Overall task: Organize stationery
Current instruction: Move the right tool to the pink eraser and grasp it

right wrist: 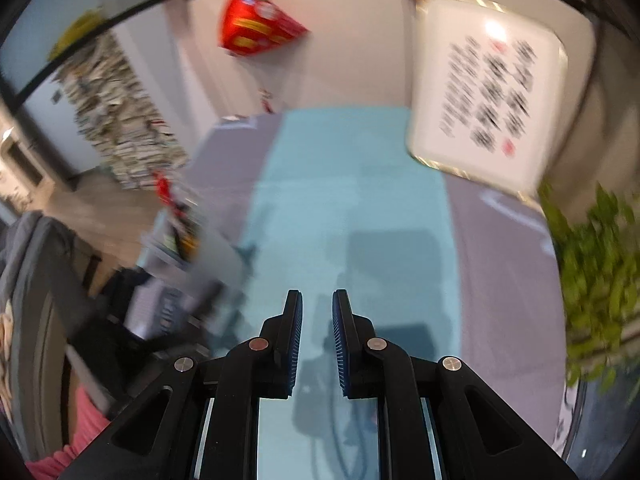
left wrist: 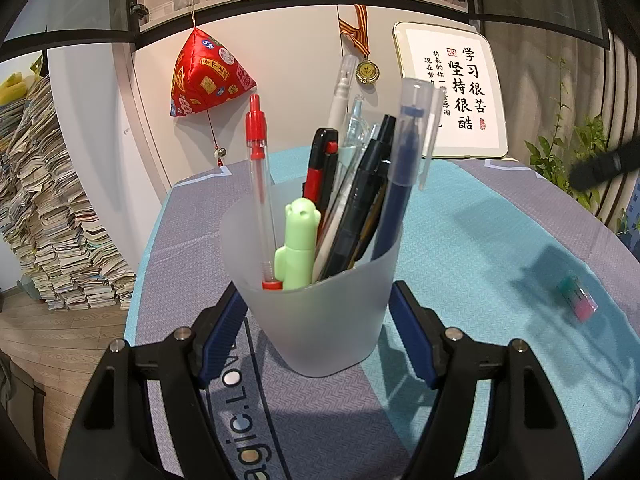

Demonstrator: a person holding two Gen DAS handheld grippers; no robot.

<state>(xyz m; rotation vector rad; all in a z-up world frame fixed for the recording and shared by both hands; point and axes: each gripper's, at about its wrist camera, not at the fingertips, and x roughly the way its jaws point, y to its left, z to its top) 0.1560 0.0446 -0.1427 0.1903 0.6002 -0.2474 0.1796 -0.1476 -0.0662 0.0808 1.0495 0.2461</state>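
Note:
In the left wrist view a frosted translucent pen cup (left wrist: 320, 312) stands on the table mat (left wrist: 480, 240), full of several pens: a red-capped pen (left wrist: 258, 176), a green cactus-shaped pen (left wrist: 298, 248), black pens and a blue capped pen (left wrist: 404, 176). My left gripper (left wrist: 318, 300) has its blue pads on both sides of the cup, touching its walls. A small eraser (left wrist: 578, 298) in a clear wrapper lies on the mat at the right. In the blurred right wrist view my right gripper (right wrist: 317, 300) hangs above the teal mat (right wrist: 352, 184), its pads a small gap apart and empty. The cup shows blurred at the left (right wrist: 188, 236).
A framed calligraphy board (left wrist: 452, 92) leans on the wall at the table's back. A red pyramid ornament (left wrist: 204, 76) and a medal (left wrist: 367, 72) hang on the wall. Stacked books (left wrist: 52, 216) stand on the floor at the left. A green plant (left wrist: 568, 164) stands at the right.

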